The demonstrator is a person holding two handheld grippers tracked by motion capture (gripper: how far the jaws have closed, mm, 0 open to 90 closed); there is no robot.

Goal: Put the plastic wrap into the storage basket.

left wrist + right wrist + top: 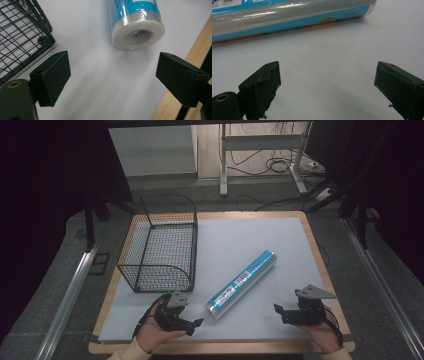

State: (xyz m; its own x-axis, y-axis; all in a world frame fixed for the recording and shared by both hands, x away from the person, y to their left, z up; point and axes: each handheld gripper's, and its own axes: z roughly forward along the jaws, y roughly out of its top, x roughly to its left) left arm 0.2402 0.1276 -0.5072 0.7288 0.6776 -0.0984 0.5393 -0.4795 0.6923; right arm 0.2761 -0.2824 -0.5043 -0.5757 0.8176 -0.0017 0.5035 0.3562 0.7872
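Note:
A long blue roll of cling film [242, 284] lies slantwise on the pale grey mat [240, 240], its near end toward the front. In the left gripper view the roll's open end [137, 32] faces me, a short way beyond the jaws. My left gripper [192, 325] rests at the front left, open with nothing between its jaws, just left of that end. My right gripper [280, 312] sits at the front right, open and empty, pointing left toward the roll's side [287, 17].
A black wire basket [162, 242] stands on the mat's left side, its corner [37, 37] close to my left gripper. The table's wooden edge [220, 347] runs along the front. Beyond the table are a grey floor, desk legs and cables.

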